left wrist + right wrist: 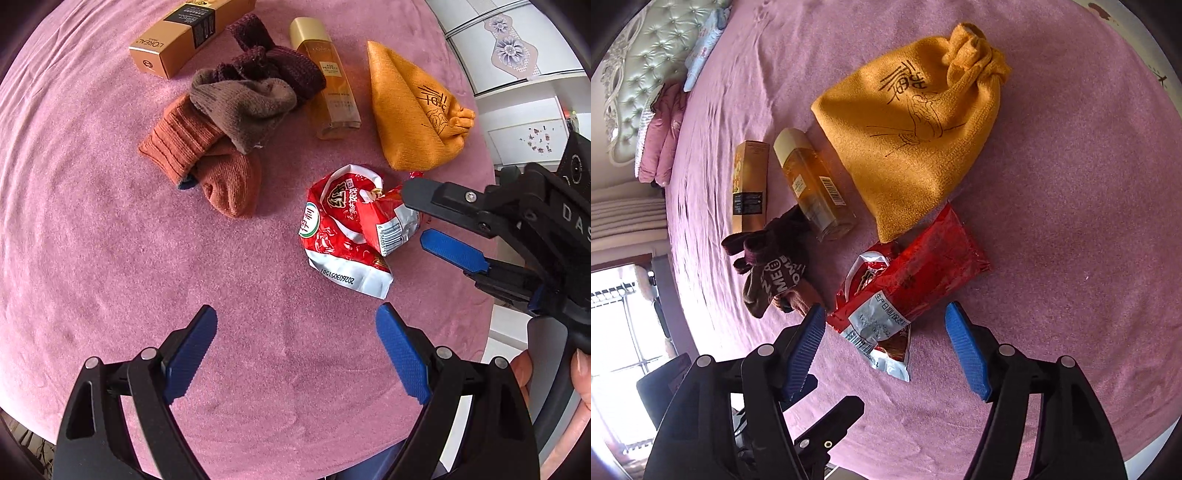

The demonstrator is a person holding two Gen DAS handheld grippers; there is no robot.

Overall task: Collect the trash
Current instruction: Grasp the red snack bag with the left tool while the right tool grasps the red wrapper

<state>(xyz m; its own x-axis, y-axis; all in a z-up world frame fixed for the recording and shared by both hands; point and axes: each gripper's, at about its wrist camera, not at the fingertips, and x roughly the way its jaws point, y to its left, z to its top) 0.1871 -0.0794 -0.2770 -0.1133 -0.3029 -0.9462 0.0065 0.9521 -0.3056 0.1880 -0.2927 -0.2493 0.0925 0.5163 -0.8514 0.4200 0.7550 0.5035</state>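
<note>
A crumpled red and white snack wrapper (347,229) lies on the pink bedspread (110,258); it also shows in the right wrist view (905,291). My left gripper (295,354) is open and empty, just short of the wrapper. My right gripper (886,354) is open with the wrapper's near end between its fingers, not clamped. In the left wrist view my right gripper (415,214) reaches in from the right, its fingers on either side of the wrapper's right edge.
An orange drawstring pouch (410,110) lies just beyond the wrapper. A pile of socks (229,122), an amber bottle (328,77) and a gold box (184,33) lie further back. The bed edge (491,295) runs down the right.
</note>
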